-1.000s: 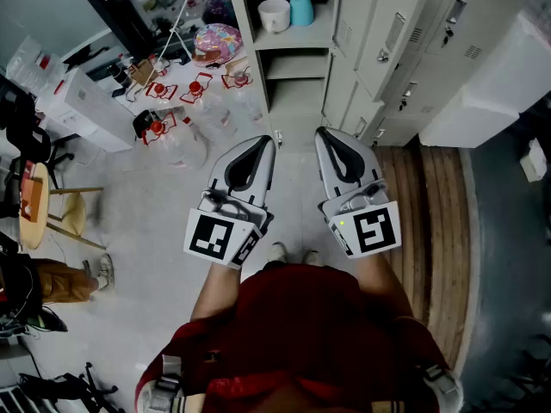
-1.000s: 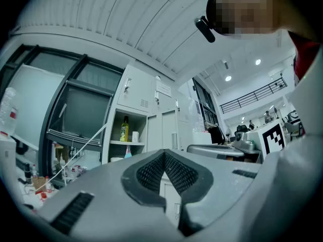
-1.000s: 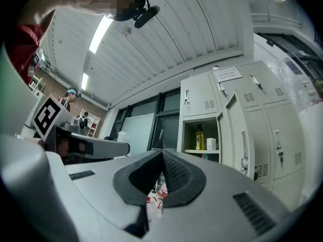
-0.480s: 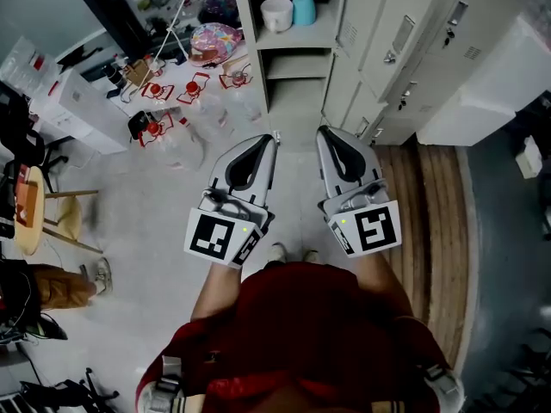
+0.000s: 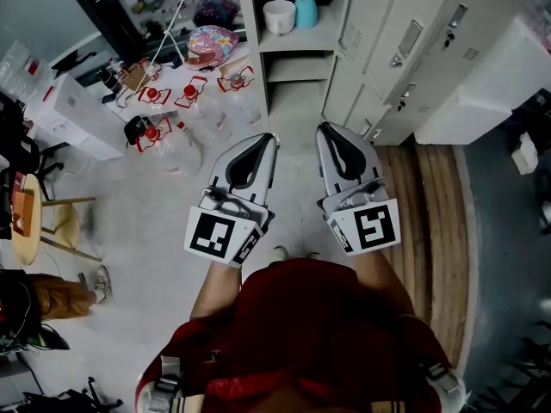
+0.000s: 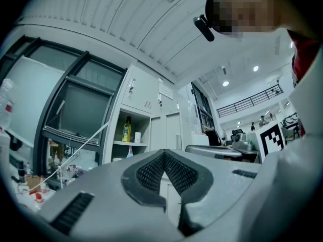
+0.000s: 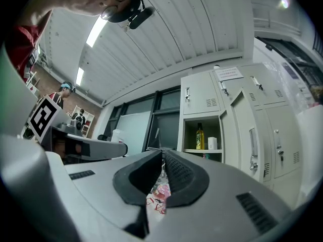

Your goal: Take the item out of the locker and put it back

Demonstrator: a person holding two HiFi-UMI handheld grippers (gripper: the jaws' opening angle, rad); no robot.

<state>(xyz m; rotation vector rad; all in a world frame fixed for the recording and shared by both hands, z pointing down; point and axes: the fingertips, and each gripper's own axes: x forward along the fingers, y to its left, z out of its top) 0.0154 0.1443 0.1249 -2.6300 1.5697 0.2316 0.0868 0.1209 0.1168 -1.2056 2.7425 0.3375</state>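
While the left gripper and right gripper stay side by side above the floor as a second ago, jaws together and empty, the yellow bottle and white cup stand untouched on the open locker's upper shelf

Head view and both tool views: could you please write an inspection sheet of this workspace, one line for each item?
Surface: grey floor; wood strip at the right.
Job's things: open locker; cup and blue bottle on one shelf; yellow bottle on a higher shelf.
Clutter: jars with red clips and a colourful bundle on the floor, left of the locker.
Grippers: left tool shut, empty; right tool shut, empty; both short of the locker.
Cables: nothing seen.
Surroundings: closed lockers at the right; stool at the far left.
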